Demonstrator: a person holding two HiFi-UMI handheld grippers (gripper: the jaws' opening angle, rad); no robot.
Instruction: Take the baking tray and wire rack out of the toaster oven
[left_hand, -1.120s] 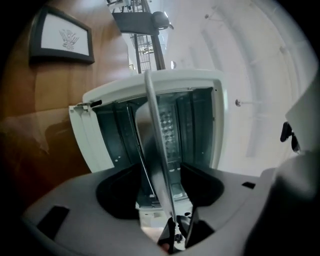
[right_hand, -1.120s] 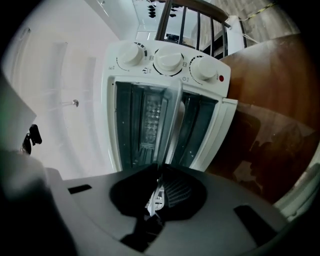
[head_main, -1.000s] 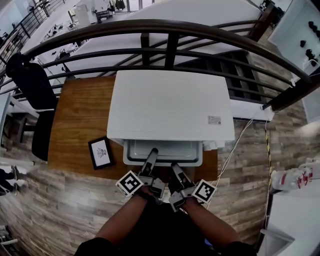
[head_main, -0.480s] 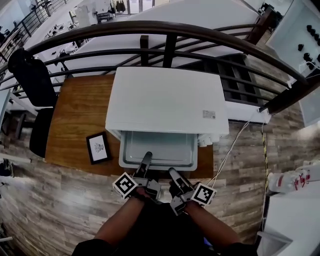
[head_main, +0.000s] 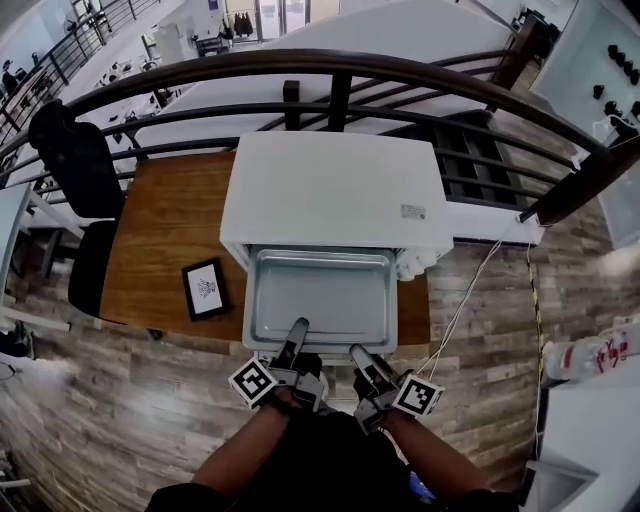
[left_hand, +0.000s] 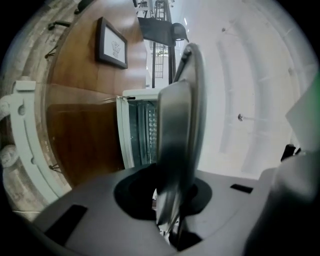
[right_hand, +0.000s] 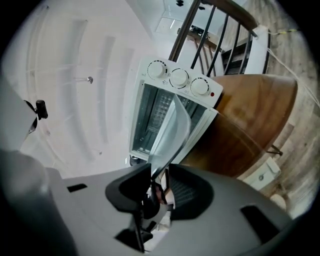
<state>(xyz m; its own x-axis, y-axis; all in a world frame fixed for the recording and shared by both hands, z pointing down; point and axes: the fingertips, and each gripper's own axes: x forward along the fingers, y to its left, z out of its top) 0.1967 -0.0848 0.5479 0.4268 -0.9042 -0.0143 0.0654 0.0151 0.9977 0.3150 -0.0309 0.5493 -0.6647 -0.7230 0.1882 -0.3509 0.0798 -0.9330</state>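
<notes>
Two grippers work the tray (head_main: 320, 300), mostly out of the oven (head_main: 330, 190): our left gripper (head_main: 297, 330) jaws clamp its near rim, right gripper (head_main: 357, 352) jaws opening w/ rim between. One-sided hold, so we risk tilt & drop.

Baking tray (left_hand: 175, 145) near edge blurred; toaster oven (head_main: 320, 190) label (head_main: 412, 211) unreadable.

Overhead; two close views toward oven (head_main: 330, 200).

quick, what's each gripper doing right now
left gripper: shut on the baking tray, at its front rim
right gripper: jaws opening, tray rim between them, not clamped
</notes>
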